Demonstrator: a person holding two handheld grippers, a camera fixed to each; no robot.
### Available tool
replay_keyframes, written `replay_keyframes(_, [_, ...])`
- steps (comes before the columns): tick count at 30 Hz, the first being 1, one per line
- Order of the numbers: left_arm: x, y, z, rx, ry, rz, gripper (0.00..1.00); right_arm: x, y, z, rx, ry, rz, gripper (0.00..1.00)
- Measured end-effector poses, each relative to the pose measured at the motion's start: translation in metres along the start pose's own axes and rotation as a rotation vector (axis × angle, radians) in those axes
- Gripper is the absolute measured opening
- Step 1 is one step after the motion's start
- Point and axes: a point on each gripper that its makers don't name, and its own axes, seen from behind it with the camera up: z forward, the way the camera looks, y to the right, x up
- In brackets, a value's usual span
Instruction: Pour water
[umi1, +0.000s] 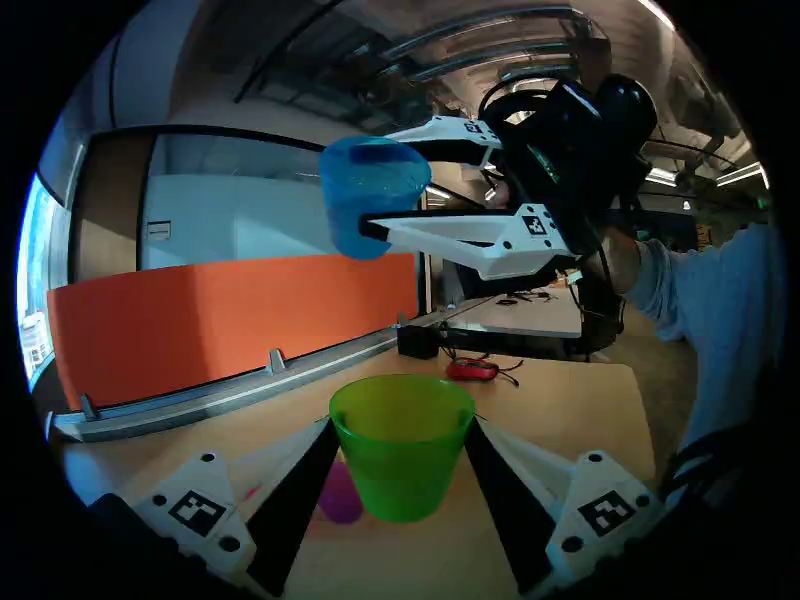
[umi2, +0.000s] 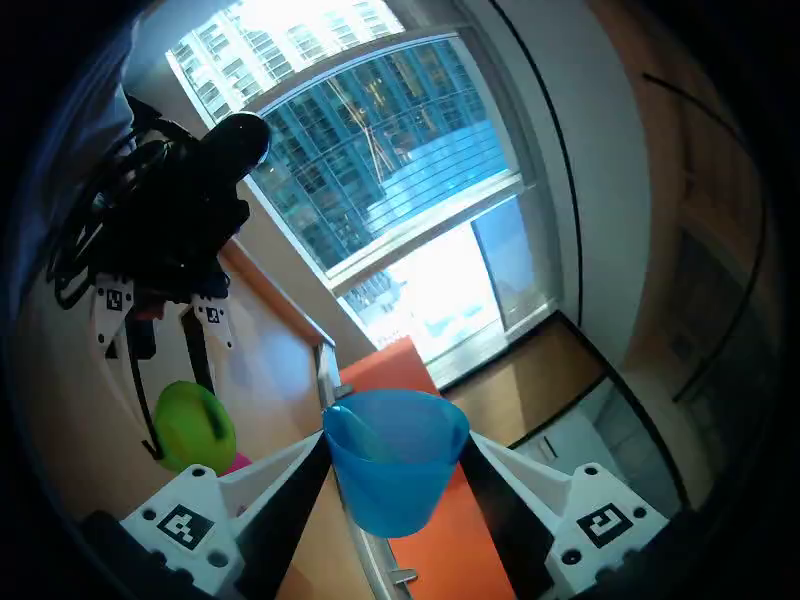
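Left tongs (umi1: 400, 440) are pinching a green cup (umi1: 402, 475) over the surface (umi1: 570, 400); right tongs (umi1: 385, 180) are pinching a blue cup (umi1: 362, 200) higher and beyond it. Tilting from that height is probably risking water missing the green cup and wetting the surface.

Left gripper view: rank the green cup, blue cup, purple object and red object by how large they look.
1. green cup, nearest the camera, so true size is unsure.
2. blue cup.
3. red object and purple object: look alike; purple is partly hidden.
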Motion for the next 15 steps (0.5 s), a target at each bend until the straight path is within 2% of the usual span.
replay_keyframes(15, [0.0023,0.0005,0.0024,-0.003,0.002,0.002,0.86,-0.0004,0.0051,0.0012,-0.006,0.001,-0.061,0.9])
